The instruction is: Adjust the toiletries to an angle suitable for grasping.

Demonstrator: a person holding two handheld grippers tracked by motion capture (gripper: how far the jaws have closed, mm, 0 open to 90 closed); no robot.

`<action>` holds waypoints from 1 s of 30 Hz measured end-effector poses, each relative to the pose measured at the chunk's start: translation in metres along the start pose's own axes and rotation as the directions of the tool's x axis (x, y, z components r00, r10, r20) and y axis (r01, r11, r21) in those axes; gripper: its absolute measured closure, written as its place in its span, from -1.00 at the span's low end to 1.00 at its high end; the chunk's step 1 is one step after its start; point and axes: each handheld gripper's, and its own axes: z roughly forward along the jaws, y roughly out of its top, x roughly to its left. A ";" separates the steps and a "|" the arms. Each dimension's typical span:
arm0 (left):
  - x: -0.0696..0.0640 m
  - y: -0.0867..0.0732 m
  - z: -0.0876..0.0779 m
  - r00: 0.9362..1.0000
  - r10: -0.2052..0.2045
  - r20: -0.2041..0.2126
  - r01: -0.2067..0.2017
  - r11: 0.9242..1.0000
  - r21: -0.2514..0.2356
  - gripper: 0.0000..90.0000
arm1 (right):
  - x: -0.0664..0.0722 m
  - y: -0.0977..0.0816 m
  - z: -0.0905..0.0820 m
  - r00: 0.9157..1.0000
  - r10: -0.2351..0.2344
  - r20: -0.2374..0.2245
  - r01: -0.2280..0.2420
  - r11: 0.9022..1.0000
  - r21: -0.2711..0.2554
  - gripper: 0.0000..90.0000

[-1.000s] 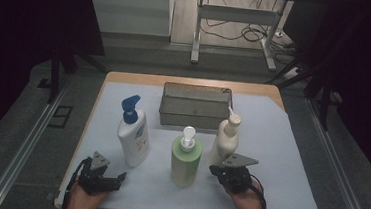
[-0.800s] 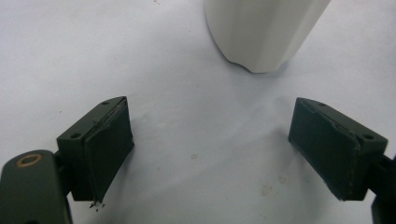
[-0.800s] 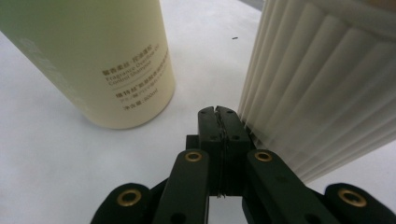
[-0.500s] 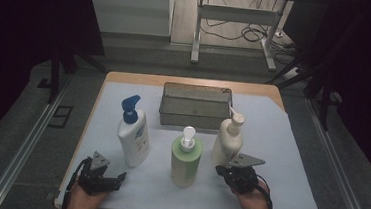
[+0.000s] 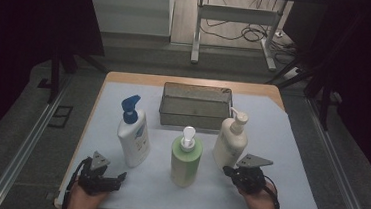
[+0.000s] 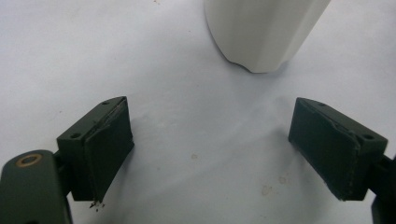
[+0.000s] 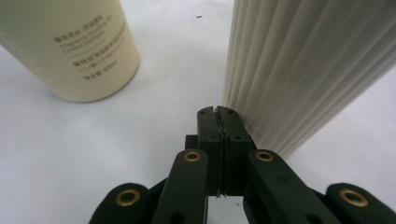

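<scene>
While the left claw [image 5: 116, 178] lies where it was a second ago, at the near left corner of the desk [image 5: 270, 89], the change is all on the other side. The left claw's jaws stand wide apart with nothing between them. In the left gripper view [image 6: 210, 135] they frame bare white sheet, and the foot of the white bottle with the blue pump [image 6: 261, 32] stands just ahead, apart from both pads. In the high view that bottle [image 5: 133, 138] stands upright on the sheet [image 5: 294, 158], beside and just beyond the claw.

In the middle the green bottle [image 5: 186, 157] stands upright and is not touched. Behind it, at the far edge of the sheet, is the metal tray [image 5: 197, 88], which looks empty. It is probably where the bottles are meant to go.

To the right, the cream ribbed bottle [image 5: 231, 140] stands about where it was. The right claw [image 5: 228, 171] has slid a little to the right and toward the person since a second ago, so it now sits at the near right of that bottle's foot. Its jaws are pressed flat together and hold nothing. In the right gripper view the closed tips [image 7: 218, 113] lie just beside the ribbed wall [image 7: 303, 70], possibly brushing it, and the green bottle [image 7: 74, 46] stands off to the left.

As I read it, this shift is a repositioning and not a grasp, and no bottle has been picked up yet. The right claw must open wide before it can take the ribbed bottle, while the left claw is already open enough for the pump bottle.
</scene>
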 end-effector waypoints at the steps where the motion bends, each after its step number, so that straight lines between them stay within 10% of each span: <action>1: 0.000 0.000 0.000 1.000 0.000 0.000 0.000 1.000 0.000 -0.71 | -0.001 -0.001 -0.001 1.000 0.003 0.004 -0.003 1.000 0.000 0.98; 30: 0.000 0.000 0.000 1.000 0.000 0.000 0.000 1.000 0.000 -0.71 | -0.020 -0.006 -0.016 0.999 0.018 0.040 -0.018 1.000 0.012 0.78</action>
